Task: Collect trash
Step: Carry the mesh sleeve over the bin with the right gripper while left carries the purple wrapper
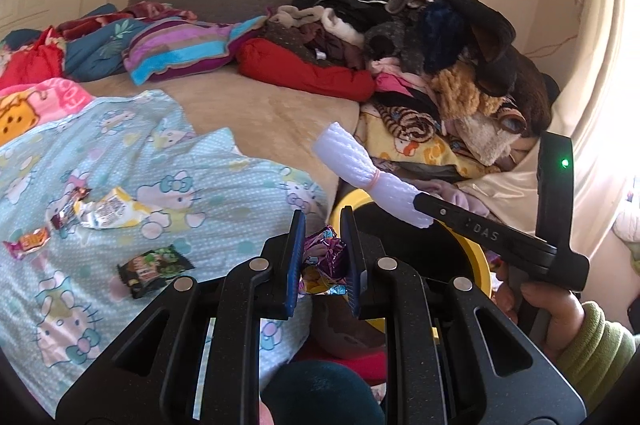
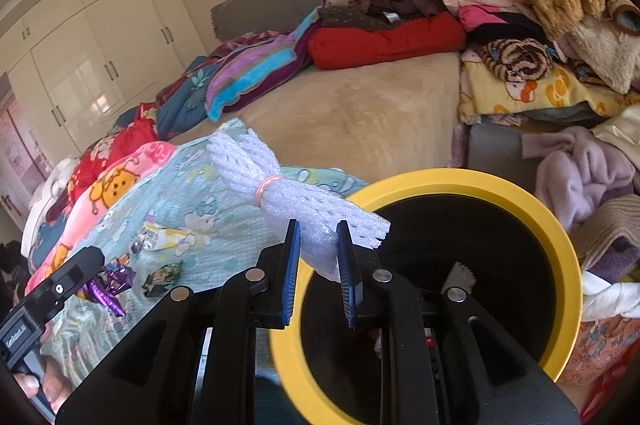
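White foam netting (image 2: 280,193), bound by a rubber band, sat clamped in the right gripper (image 2: 318,257) above the yellow-rimmed bin (image 2: 560,249), while the left gripper (image 1: 322,257) pinched a purple foil wrapper (image 1: 326,261); other wrappers (image 1: 112,213) lay on the blue blanket (image 1: 120,153).

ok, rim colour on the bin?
Yellow rim, black inside. Clearest in the right wrist view.
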Demonstrator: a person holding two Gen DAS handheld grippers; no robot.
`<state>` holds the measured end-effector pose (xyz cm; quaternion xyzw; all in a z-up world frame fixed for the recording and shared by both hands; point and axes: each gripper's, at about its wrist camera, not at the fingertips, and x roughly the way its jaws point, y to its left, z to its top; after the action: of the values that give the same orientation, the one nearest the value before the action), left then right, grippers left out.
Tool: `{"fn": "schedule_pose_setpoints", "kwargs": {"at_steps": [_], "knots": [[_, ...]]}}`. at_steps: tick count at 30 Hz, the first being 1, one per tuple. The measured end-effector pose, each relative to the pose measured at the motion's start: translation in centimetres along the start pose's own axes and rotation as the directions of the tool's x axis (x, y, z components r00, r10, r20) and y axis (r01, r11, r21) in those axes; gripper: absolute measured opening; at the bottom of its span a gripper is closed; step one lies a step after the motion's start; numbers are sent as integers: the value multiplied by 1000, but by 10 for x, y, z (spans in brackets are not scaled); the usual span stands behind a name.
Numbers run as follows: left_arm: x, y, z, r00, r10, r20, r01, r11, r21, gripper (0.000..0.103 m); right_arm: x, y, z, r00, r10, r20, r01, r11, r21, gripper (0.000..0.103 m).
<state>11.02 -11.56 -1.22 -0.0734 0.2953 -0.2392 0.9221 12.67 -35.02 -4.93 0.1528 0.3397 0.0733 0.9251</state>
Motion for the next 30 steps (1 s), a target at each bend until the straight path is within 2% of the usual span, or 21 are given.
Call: {"fn": "schedule_pose_setpoints", "kwargs": {"at_steps": [13,23,30], "knots": [[16,-33,-6,998,-62,-23,64,996,67,13,-4,-40,-2,988,-151,9,151,989,1,18],[30,-62,-17,992,-110,-57,117,986,118,13,-8,-80,-5,973,-232,-7,232,970,69,18],[50,-81,-27,985,-139,-101,154,976,153,13,-7,-100,-10,968,-250,-31,252,961,115,18]]}}
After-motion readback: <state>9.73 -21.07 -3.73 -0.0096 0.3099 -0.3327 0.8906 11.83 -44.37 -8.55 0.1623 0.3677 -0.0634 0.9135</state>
